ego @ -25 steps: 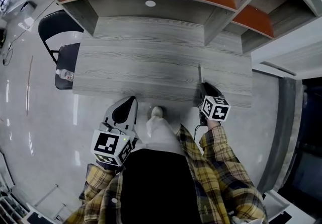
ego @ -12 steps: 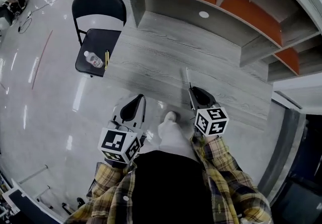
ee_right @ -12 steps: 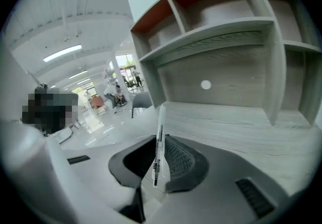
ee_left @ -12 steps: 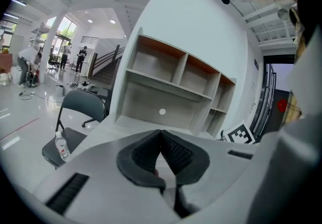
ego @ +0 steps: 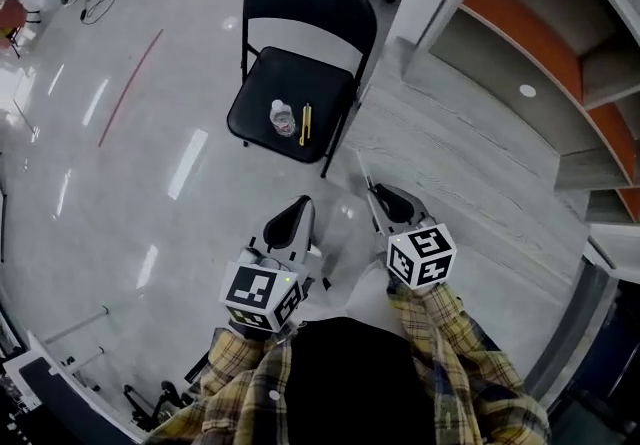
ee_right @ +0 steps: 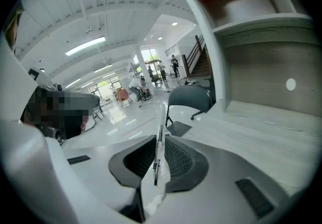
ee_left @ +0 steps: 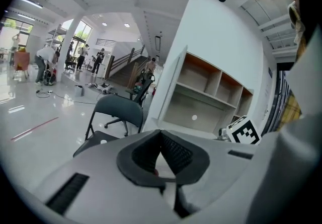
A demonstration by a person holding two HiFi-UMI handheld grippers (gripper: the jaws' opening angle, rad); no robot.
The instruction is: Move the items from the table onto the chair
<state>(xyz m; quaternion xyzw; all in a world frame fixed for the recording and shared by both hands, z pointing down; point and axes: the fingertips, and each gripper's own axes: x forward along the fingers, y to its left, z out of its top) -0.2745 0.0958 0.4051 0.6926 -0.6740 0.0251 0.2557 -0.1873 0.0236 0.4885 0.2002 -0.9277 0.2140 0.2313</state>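
Jaws of the right gripper point(ee_right: 161, 140) pinched a thin, see-through plastic pen point(ee_right: 157, 167), and its tip stuck out past them. Left gripper point(ee_left: 161, 136) jaws were shut tight with nothing in them. A big grey table point(ego: 450, 163) with wood lines lay on the right, cut off by the picture's edge. Just beside its corner stood a black metal folding chair point(ego: 262, 118). On its smooth seat lay a small clear plastic bottle point(ego: 283, 117) and a thin yellow stick point(ego: 305, 123), side by side. Whether the stick was a pen or a pencil was too small to tell.
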